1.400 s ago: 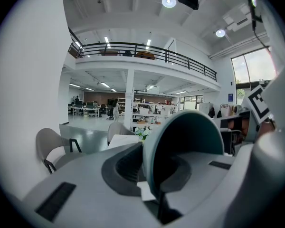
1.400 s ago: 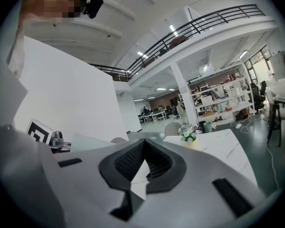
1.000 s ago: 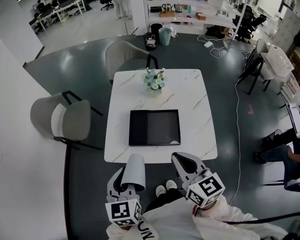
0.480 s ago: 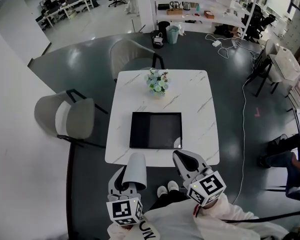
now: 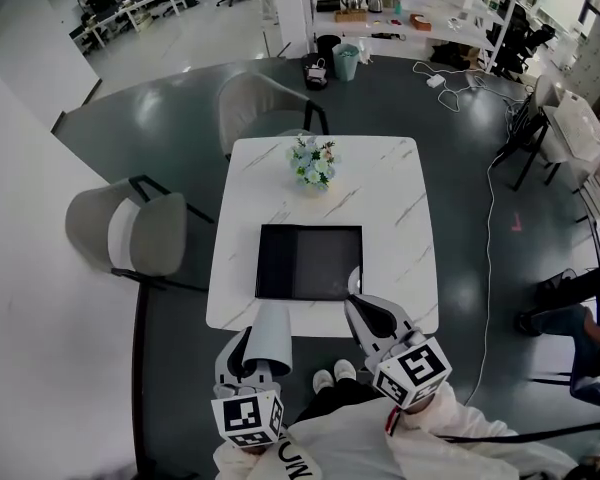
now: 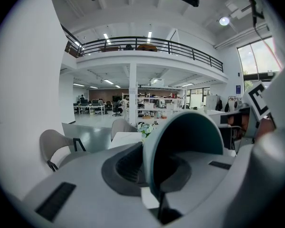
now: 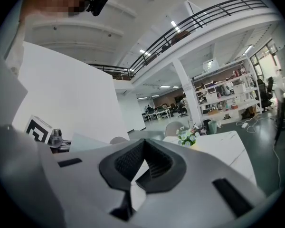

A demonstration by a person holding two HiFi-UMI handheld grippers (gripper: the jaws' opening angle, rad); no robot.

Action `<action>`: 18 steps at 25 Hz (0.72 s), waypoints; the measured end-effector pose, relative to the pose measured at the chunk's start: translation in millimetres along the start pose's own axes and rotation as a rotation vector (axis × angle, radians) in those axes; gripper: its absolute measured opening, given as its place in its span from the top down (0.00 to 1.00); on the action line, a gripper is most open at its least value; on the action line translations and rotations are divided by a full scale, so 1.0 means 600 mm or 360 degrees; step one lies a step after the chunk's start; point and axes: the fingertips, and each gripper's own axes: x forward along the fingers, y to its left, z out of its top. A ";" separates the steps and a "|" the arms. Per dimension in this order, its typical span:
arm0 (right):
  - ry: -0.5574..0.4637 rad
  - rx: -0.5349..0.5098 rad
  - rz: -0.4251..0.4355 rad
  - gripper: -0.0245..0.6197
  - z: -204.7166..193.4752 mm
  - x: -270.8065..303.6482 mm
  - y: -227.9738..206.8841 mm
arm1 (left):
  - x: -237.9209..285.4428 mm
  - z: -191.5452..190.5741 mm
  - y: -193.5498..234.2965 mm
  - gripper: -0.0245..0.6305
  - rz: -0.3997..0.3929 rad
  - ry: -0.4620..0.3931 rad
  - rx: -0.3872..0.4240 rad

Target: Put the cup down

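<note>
While in left gripper point(image 5: 259, 360), cup point(image 5: 271, 330) partly unseen.

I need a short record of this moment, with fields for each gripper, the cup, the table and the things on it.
left gripper: shut on the rim of the cup
right gripper: shut, nothing between its jaws
cup: pale, held at the table's near edge, base pointing away from the gripper, not yet set down
table: white marble top
on table: black tray toward the near side, flowers toward the far side
beside table: two grey chairs
</note>
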 end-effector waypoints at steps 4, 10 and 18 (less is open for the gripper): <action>0.0010 0.0004 -0.0002 0.95 -0.008 0.020 -0.014 | 0.029 -0.003 0.006 0.92 -0.0004 0.0022 0.0017; 0.0027 0.0019 -0.0025 0.95 -0.017 0.045 -0.039 | 0.078 -0.008 0.018 0.92 -0.0031 0.0087 0.0032; 0.0030 0.0029 -0.0071 0.95 -0.026 0.084 -0.076 | 0.141 -0.011 0.031 0.92 -0.0053 0.0151 0.0070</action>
